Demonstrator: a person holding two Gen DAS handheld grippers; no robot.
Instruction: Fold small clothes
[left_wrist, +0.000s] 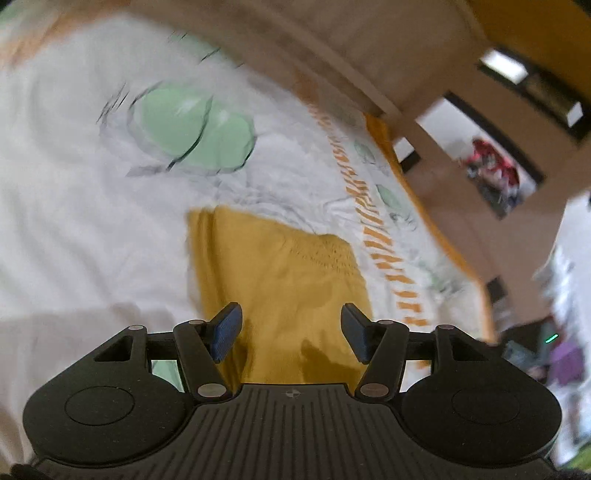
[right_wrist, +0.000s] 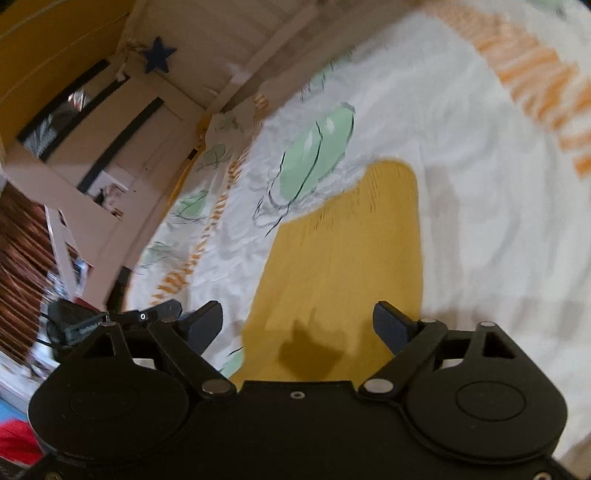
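Note:
A small mustard-yellow garment (left_wrist: 284, 280) lies flat on a white bedsheet printed with green shapes (left_wrist: 192, 133). In the left wrist view my left gripper (left_wrist: 291, 330) hovers above the garment's near part, its blue pads apart with nothing between them. The right wrist view shows the same yellow garment (right_wrist: 343, 258) stretching away, its far end rounded. My right gripper (right_wrist: 299, 325) stands wide open above the garment's near edge, and only its shadow falls on the cloth. The other gripper's black tip (right_wrist: 147, 314) shows at the left edge of that view.
The sheet (right_wrist: 461, 166) has orange striped borders and hangs over the bed's edge (left_wrist: 443, 251). Beyond it stand a pale wooden bed frame and shelving (left_wrist: 461, 122), with a blue star (right_wrist: 159, 54) on the frame. Clutter lies on the floor at the far side.

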